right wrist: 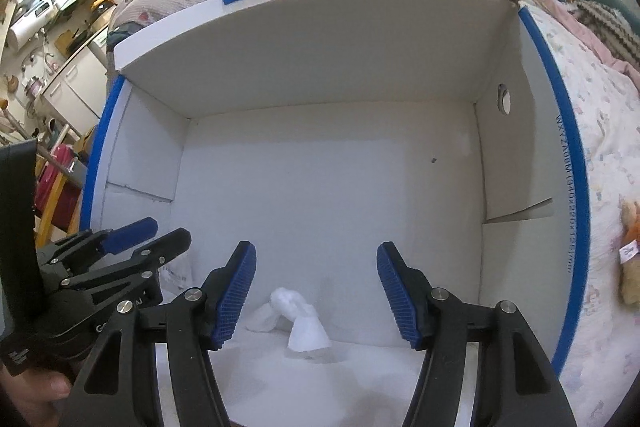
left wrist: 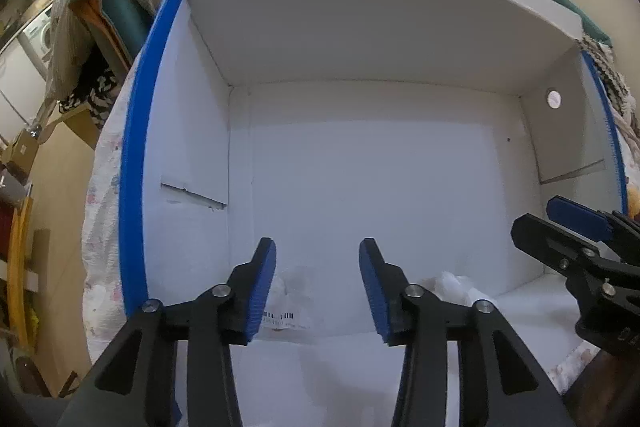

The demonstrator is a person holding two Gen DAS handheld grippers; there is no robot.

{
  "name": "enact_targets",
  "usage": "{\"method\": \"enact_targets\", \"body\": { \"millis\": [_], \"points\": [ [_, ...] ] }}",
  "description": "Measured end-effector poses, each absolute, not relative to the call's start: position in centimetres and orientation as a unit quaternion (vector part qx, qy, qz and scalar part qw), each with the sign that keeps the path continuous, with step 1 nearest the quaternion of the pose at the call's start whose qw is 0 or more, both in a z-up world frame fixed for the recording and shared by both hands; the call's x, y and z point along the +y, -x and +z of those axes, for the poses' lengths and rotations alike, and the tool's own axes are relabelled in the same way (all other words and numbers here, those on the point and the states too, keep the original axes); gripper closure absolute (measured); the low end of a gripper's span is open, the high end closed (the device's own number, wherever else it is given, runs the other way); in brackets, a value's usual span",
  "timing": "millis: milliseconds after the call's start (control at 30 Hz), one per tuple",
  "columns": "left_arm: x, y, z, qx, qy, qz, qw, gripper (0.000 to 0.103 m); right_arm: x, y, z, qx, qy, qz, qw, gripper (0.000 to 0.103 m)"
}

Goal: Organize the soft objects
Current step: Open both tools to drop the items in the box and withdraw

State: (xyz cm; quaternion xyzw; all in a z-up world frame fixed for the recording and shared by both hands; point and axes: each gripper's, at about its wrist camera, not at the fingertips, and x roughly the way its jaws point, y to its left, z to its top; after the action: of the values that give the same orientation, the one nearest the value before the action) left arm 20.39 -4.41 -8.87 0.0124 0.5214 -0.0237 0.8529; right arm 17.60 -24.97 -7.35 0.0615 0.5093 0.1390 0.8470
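Tools number two, and we hold both over one white cardboard box (right wrist: 320,187) with blue-taped rims, set on a bed (right wrist: 592,131). We read "GO" on the left tool (left wrist: 318,281) and a Disney tag on one plush toy (right wrist: 632,267) beside the box. One crumpled white cloth (right wrist: 298,323) lies on the box floor, just beyond and between the right tool (right wrist: 316,293)'s spread fingers, untouched. Both tools are released, gripping nothing.
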Motion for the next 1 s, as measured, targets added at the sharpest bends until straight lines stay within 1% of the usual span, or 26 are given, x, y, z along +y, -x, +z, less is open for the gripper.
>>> {"method": "enact_targets", "body": {
  "millis": [133,200,267,567,600,633,667,733,1000],
  "points": [
    [-4.2,-19.8,-8.1,0.514,-0.011,-0.027,0.858,0.06,-25.0,-17.2,-6.8,0.506,-0.061,0.138,0.849,0.037],
    [-4.2,-19.3,-7.7,0.512,-0.011,-0.03,0.858,0.055,-25.0,-16.8,-6.5,0.503,-0.06,0.137,0.851,0.037],
    [-4.3,-19.2,-7.4,0.507,-0.016,-0.022,0.861,0.043,-24.9,-16.5,-6.2,0.499,-0.057,0.136,0.854,0.037],
    [-3.8,-15.8,-4.6,0.48,0.012,-0.023,0.877,0.042,-25.1,-14.1,-4.3,0.479,-0.051,0.136,0.865,0.037],
    [-3.5,-15.2,-4.1,0.468,0.024,-0.031,0.883,0.042,-25.2,-13.7,-4.0,0.474,-0.054,0.139,0.868,0.035],
    [-3.1,-14.7,-3.7,0.456,0.033,-0.034,0.888,0.041,-25.2,-13.3,-3.7,0.466,-0.058,0.145,0.871,0.025],
    [-2.8,-14.1,-3.2,0.449,0.035,-0.029,0.892,0.038,-25.2,-12.8,-3.5,0.462,-0.059,0.149,0.872,0.012],
    [-2.3,-13.2,-2.5,0.438,0.036,-0.021,0.898,0.036,-25.1,-11.7,-3.0,0.451,-0.058,0.148,0.878,0.002],
    [-0.8,-8.9,-1.9,0.432,0.028,0.003,0.902,0.035,-25.0,-7.2,-2.5,0.426,-0.048,0.152,0.891,0.001]
  ]
}}
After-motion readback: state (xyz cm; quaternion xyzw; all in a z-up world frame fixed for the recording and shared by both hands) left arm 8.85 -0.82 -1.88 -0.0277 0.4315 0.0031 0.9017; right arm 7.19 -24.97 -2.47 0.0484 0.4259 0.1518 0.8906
